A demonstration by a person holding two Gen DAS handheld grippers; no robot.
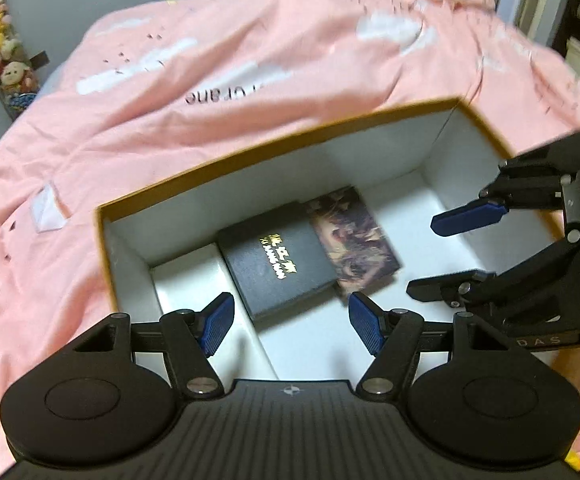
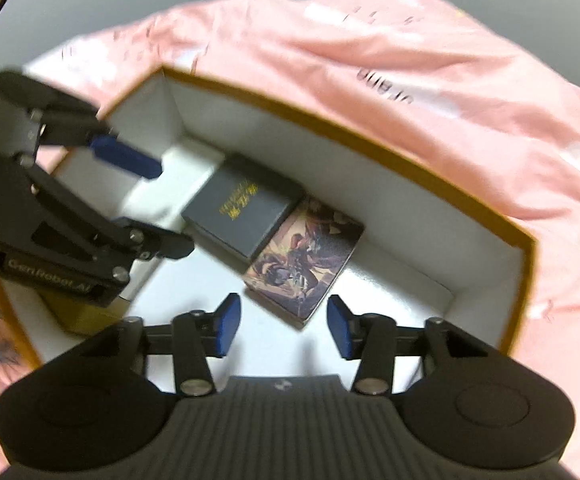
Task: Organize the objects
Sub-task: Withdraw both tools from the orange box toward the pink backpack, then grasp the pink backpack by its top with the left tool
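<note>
Both hand-held grippers, left [image 1: 290, 322] and right [image 2: 284, 326], released, empty, above open box [image 1: 274, 148]; black case [image 1: 278, 264] and picture card box [image 1: 353, 240] flat, touching, likely packed compactly.

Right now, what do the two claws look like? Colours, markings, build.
Both match: matte black linkage bodies with silver pivot screws, round black side housings, a ribbed black top plate, and blue ribbed pads on the fingertips. The left claw carries white "GenRobot.AI" lettering on its side in the right wrist view; the right claw shows "DAS" lettering. No cables visible.
</note>
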